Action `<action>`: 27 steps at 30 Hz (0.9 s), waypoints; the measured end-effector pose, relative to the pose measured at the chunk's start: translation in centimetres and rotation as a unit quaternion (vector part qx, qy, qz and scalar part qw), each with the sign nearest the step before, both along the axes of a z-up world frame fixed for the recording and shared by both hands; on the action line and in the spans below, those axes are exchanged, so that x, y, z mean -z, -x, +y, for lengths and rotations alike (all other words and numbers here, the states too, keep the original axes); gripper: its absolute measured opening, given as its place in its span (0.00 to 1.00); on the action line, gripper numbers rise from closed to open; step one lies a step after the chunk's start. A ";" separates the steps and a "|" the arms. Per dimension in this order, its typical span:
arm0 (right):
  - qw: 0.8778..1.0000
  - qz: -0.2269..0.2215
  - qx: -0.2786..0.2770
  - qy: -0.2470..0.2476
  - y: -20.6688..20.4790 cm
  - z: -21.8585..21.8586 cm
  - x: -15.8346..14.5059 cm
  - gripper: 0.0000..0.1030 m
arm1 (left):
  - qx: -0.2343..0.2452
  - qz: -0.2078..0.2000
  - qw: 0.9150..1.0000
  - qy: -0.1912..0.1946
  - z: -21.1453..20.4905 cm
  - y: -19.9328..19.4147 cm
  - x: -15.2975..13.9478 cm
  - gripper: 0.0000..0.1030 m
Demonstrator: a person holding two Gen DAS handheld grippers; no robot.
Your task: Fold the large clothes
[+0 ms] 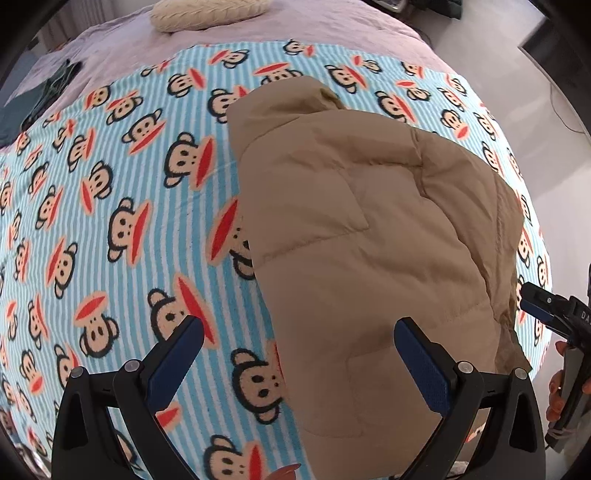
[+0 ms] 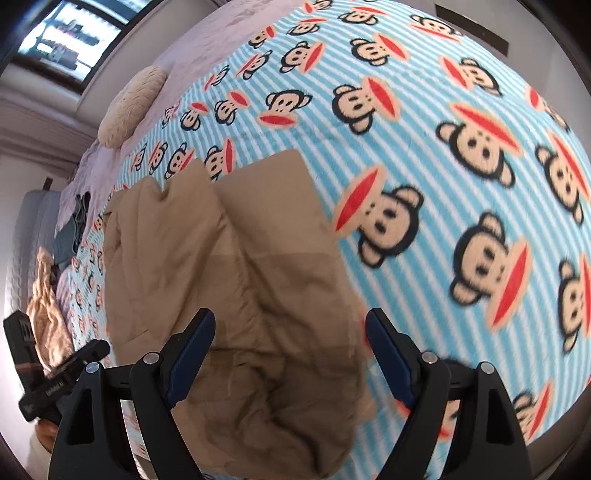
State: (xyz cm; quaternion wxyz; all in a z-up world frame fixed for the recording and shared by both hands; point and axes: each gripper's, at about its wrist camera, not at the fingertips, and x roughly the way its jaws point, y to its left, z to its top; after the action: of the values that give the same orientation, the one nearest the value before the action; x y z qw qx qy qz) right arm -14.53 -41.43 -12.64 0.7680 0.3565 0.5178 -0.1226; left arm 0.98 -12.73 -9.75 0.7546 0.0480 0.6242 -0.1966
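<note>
On the bed's monkey-print blanket (image 1: 110, 229) the tan padded jacket (image 1: 369, 240) lies folded lengthwise. Both the left tool (image 1: 299, 332) and right tool (image 2: 290, 325) are held open above it, empty. A fold seems completed; next, the hem must be gripped and folded over.

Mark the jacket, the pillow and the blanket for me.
jacket (image 1: 369, 258), left wrist view, on its quilted middle panel.
pillow (image 1: 208, 14), left wrist view, on its knitted top.
blanket (image 2: 424, 147), right wrist view, on a bare striped patch right of the jacket.
</note>
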 end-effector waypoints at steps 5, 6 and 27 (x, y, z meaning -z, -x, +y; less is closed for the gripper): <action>0.998 0.001 -0.030 -0.048 -0.3 -1.4 1.1 0.83 | -0.011 0.014 1.000 0.019 -0.1 -0.1 0.6 1.00; 0.997 -0.004 -0.037 -0.061 -0.4 -1.5 1.3 0.83 | -0.014 0.020 0.999 0.029 0.0 -0.2 0.7 1.00; 0.974 0.012 -0.153 -0.167 -7.6 -2.7 7.6 1.00 | -0.033 0.156 0.960 0.228 1.1 -3.3 7.8 1.00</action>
State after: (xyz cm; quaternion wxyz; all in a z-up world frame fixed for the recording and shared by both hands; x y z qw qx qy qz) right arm -6.92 -44.09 -20.28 0.7011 0.3951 0.5882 0.0800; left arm 4.26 -11.62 -17.56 0.6447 -0.1772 0.6742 -0.3137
